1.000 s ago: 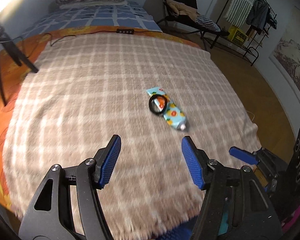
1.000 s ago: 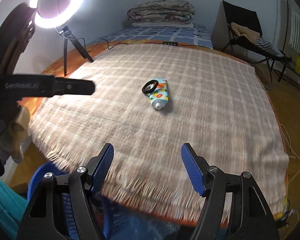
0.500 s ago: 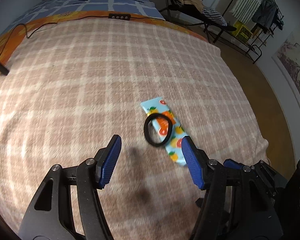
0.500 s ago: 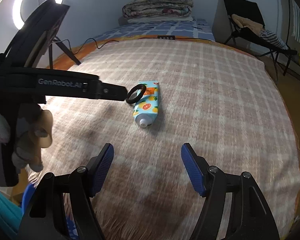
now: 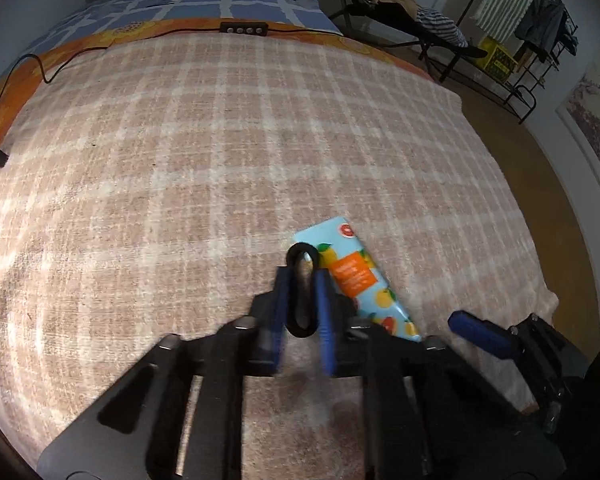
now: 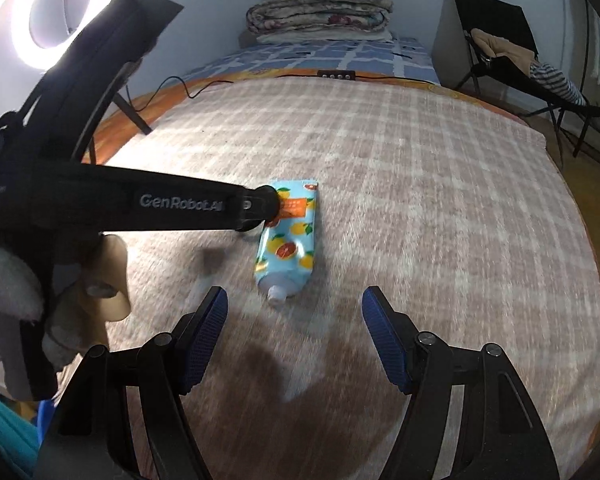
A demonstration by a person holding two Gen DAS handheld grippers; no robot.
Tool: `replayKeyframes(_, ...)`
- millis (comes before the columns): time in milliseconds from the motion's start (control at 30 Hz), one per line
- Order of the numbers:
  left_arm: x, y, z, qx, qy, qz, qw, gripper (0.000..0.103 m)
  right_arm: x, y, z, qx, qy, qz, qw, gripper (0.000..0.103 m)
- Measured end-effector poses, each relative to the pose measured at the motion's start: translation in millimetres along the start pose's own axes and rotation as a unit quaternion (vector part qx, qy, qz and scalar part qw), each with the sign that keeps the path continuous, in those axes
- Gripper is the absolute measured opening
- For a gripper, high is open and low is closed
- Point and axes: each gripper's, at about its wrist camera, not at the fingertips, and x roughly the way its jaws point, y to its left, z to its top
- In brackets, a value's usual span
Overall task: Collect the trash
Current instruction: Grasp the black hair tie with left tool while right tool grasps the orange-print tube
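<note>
L gripper [image 5: 303, 294] is pinched on the black ring [image 5: 300, 296], blue pads squeezing it from both sides into a narrow oval; the ring's far end pokes out past the fingertips, just over the near-left corner of the pouch [image 5: 358, 276]. R gripper [image 6: 294, 336] is wide open w/ nothing between the pads, hovering over the blanket [image 6: 440, 200], its tips just short of the pouch's cap end. In the R wrist view the L gripper reaches in from the left and its tip meets the pouch's top-left corner; the ring itself is hidden there.

Taking the pouch as landmark: it lies flat roughly mid-blanket, flat sealed end pointing to the folded quilts [image 6: 320, 8] at the head of the bed, white cap [image 6: 277, 293] pointing back to the R gripper. A power strip [image 6: 336, 76] sits well beyond it on the orange sheet edge.

Handling, as a guess: the ring looks like soft rubber/elastic — light, squashes easily, prob. grippy vs the pads, so low risk of slipping but it may spring back when let go. The pouch looks like thin flexible foil/plastic, light, flat-ish, likely slick; body will crumple under a pinch. Best hold is prob. across the narrow neck just behind the cap, or across the stiffer sealed end, pads closing across its width. Blanket is plush, so pads can press in a bit to get under an edge.
</note>
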Motion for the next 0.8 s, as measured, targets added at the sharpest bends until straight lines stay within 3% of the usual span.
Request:
replayKeyframes(567,-32.9,55.9,3.1,-0.046,-0.038,0.019,0.9981,0.006,45.2,13.7,35.1,-0.025,0.031,-0.03,0.999,0.069)
replayKeyframes(633,-36.7,57.6,3.0,-0.046,-0.041,0.02,0.9979,0.006,47.1,16.1,37.4,-0.029,0.032,-0.039,0.998,0.063)
replayKeyframes(733,-42.6,59.2,2.2,-0.045,-0.044,0.021,0.9978,0.006,44.9,15.6,38.5,-0.026,0.033,-0.037,0.998,0.036)
replayKeyframes(800,-47.4,58.8,0.6,-0.044,-0.047,0.021,0.9977,0.006,44.0,13.9,39.0,-0.021,0.035,-0.033,0.999,0.034)
